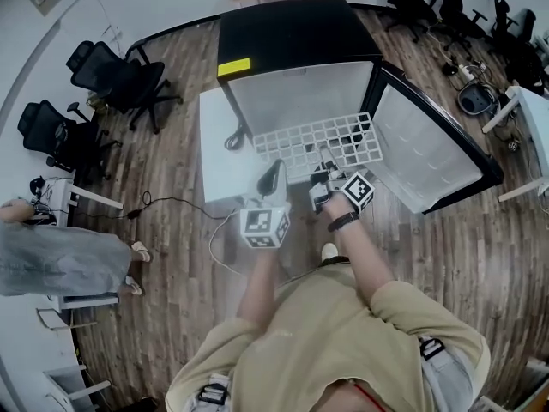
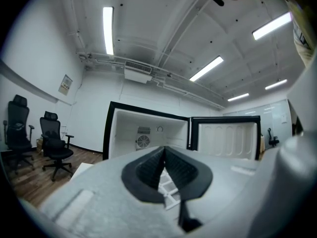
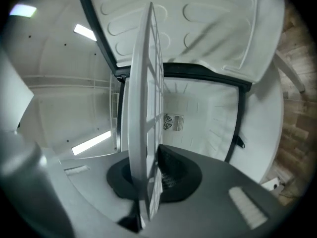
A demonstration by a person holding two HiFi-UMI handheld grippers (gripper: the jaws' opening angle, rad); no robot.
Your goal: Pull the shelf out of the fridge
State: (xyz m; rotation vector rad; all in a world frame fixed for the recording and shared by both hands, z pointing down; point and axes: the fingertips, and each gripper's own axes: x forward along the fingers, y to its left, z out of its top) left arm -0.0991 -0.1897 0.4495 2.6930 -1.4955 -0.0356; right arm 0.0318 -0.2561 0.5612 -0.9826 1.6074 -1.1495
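In front of the open fridge (image 1: pixel 292 41), your right gripper (image 1: pixel 325 168) clamps the front edge of the shelf (image 1: pixel 317 144), which looks mostly out, so draw it level toward you while your closed, empty left gripper (image 1: pixel 273 174) steadies it.

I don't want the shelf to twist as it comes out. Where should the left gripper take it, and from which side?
Probably the front edge of the shelf, left of the right gripper, coming from the open front of the fridge. The shelf lies flat, so roll the left gripper to close above and below it, as the right one does.
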